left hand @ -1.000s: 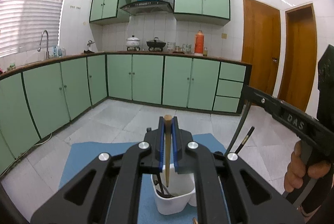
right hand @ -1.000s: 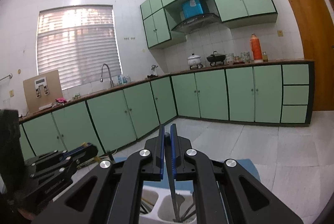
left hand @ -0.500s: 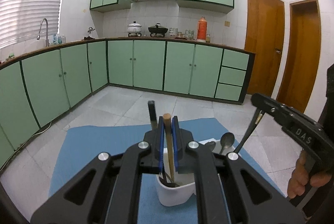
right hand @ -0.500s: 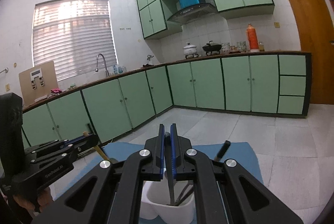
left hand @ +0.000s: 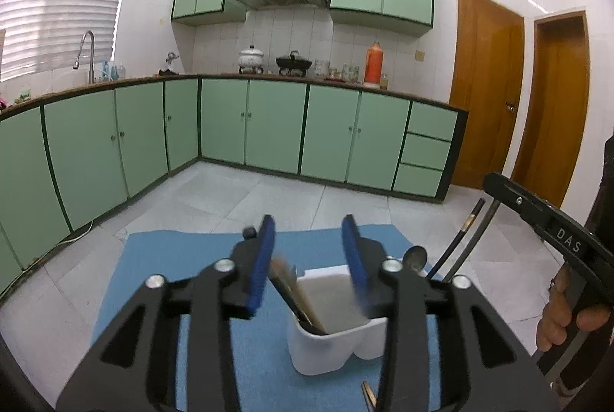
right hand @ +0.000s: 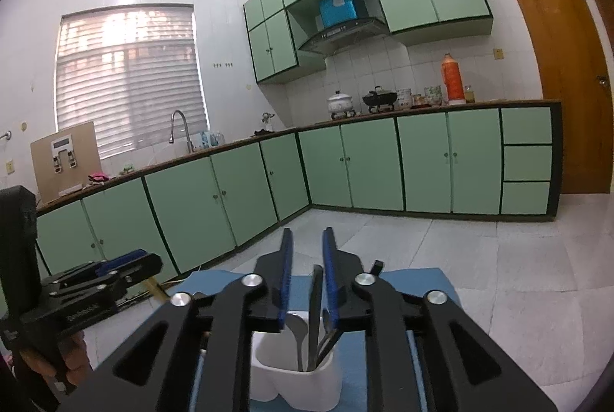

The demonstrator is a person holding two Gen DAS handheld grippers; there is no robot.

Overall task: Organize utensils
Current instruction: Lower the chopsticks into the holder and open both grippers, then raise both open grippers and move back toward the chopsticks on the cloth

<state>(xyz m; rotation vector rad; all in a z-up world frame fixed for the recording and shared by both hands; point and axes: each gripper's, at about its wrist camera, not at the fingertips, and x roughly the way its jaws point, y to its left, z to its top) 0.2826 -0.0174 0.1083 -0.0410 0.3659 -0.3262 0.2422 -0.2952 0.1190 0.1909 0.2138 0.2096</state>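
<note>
Green cabinets (left hand: 276, 128) — blue mat (left hand: 153, 281), perhaps cloth

My own fingers (left hand: 357, 270) blur and hide the holder's (left hand: 330, 354) right rim. Beside it, a utensil (left hand: 367, 394) is cut off.

A white plastic holder with two cups (left hand: 330, 350) stands upright on a blue mat, low in the middle of the left view. A wooden-handled utensil (left hand: 297, 293) leans to the left in its near cup, a bit blurry. A shiny metal spoon (left hand: 415, 255) pokes up behind the holder on the right. In the right view, low in the middle, a silver spoon (right hand: 297, 331) and a dark flat handle (right hand: 315, 308) stand in one cup.
</note>
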